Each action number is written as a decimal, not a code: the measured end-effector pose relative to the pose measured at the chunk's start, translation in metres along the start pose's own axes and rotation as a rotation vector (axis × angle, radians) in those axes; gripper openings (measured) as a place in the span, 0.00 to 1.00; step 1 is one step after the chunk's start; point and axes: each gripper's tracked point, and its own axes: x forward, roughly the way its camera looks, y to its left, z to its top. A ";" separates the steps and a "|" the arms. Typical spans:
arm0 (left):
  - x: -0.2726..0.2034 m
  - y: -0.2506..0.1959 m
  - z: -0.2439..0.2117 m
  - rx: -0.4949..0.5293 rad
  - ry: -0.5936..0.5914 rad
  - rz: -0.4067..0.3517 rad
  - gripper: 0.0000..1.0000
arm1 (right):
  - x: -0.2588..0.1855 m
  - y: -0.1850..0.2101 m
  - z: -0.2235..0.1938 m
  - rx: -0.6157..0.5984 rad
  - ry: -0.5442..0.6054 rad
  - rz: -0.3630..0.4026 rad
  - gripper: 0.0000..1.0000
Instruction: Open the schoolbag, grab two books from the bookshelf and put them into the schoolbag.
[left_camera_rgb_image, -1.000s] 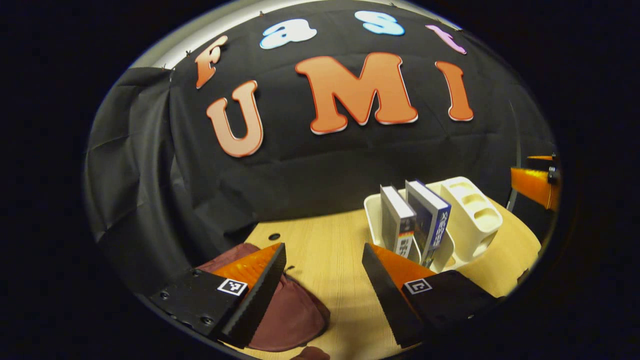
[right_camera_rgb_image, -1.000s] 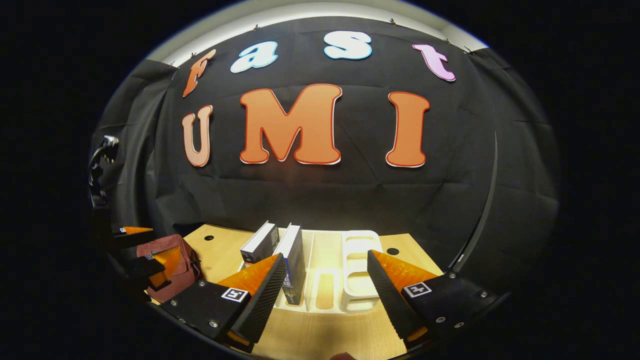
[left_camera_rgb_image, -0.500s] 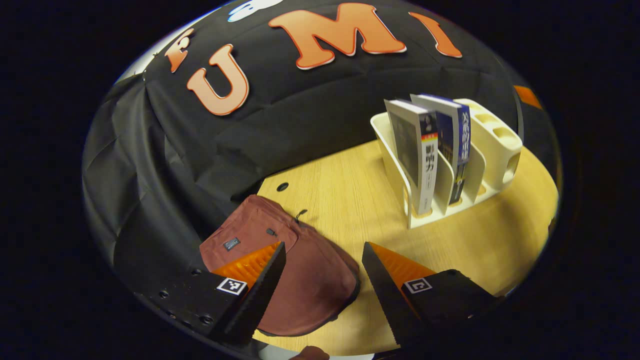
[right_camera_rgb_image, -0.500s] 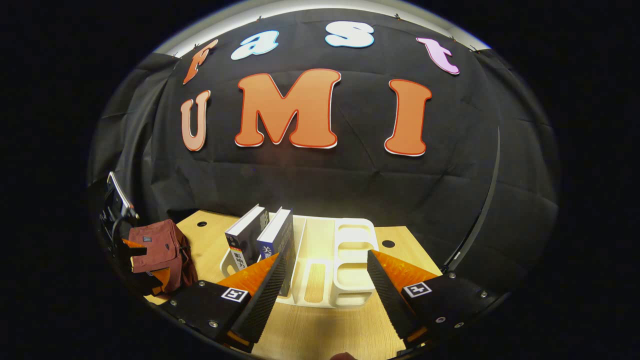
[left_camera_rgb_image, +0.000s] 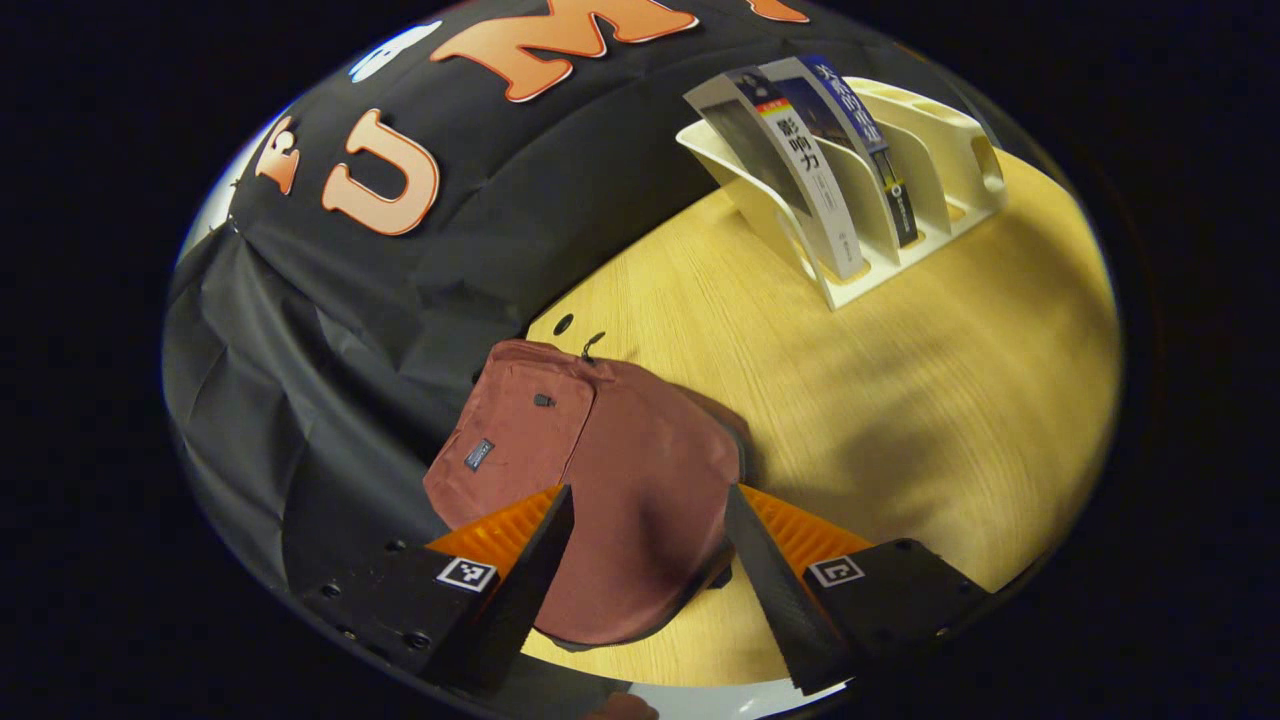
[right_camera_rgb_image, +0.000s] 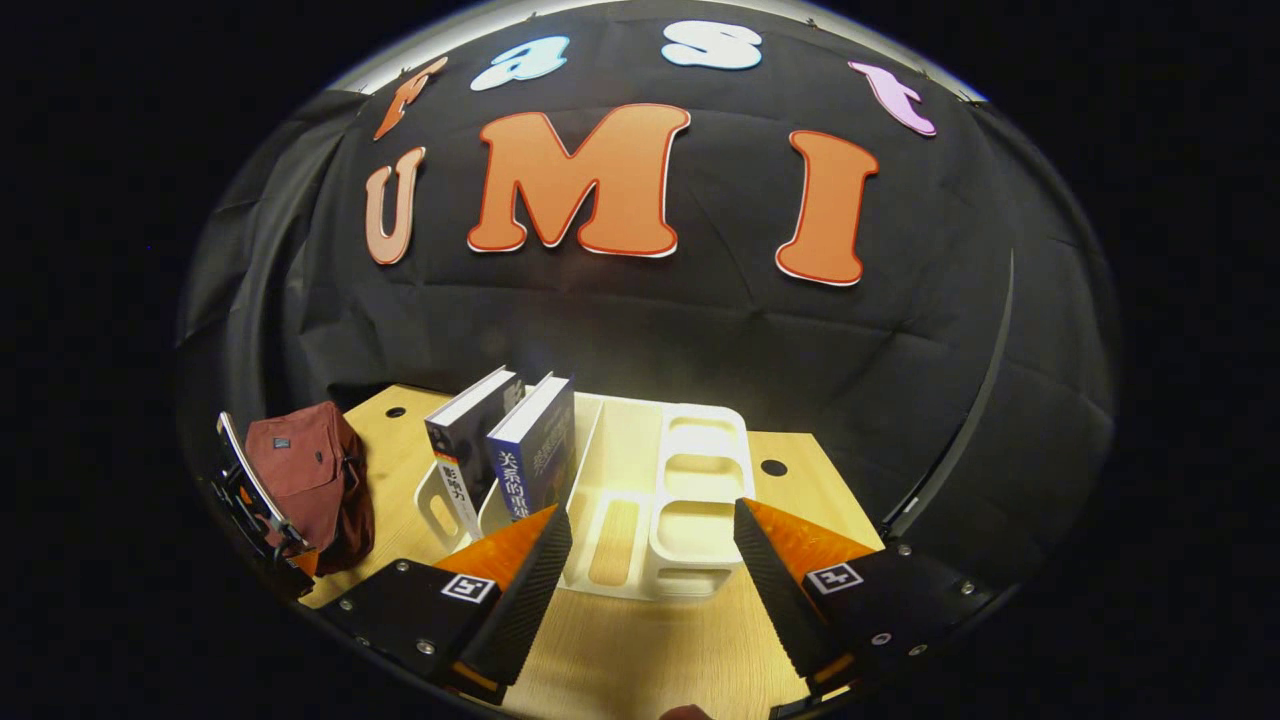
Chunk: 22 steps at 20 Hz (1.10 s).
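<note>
Flanking schoolbag (left_camera_rgb_image: 610, 480): bookshelf (left_camera_rgb_image: 900, 170), wall.

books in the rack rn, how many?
2. A white-spined book stands in the end slot of the cream bookshelf nearest the schoolbag; a blue book leans in the next slot. Other slots look empty.

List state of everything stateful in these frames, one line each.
schoolbag: closed, lying flat on the table.
white-spined book: standing in the bookshelf, leaning.
blue book: standing in the next slot, leaning.
bookshelf: upright on the table, other slots empty.
left hand-held gripper: open, over the schoolbag, holding nothing.
right hand-held gripper: open, facing the bookshelf, holding nothing.
</note>
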 end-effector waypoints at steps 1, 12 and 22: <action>0.000 -0.001 -0.004 0.026 -0.001 0.014 0.97 | 0.001 0.001 -0.001 -0.011 0.003 0.004 0.97; 0.002 0.002 -0.032 0.221 0.021 0.127 0.96 | 0.015 0.011 -0.004 -0.024 0.020 0.056 0.97; 0.017 0.050 -0.010 0.237 0.012 0.259 0.96 | 0.015 0.004 0.011 -0.010 -0.014 0.035 0.97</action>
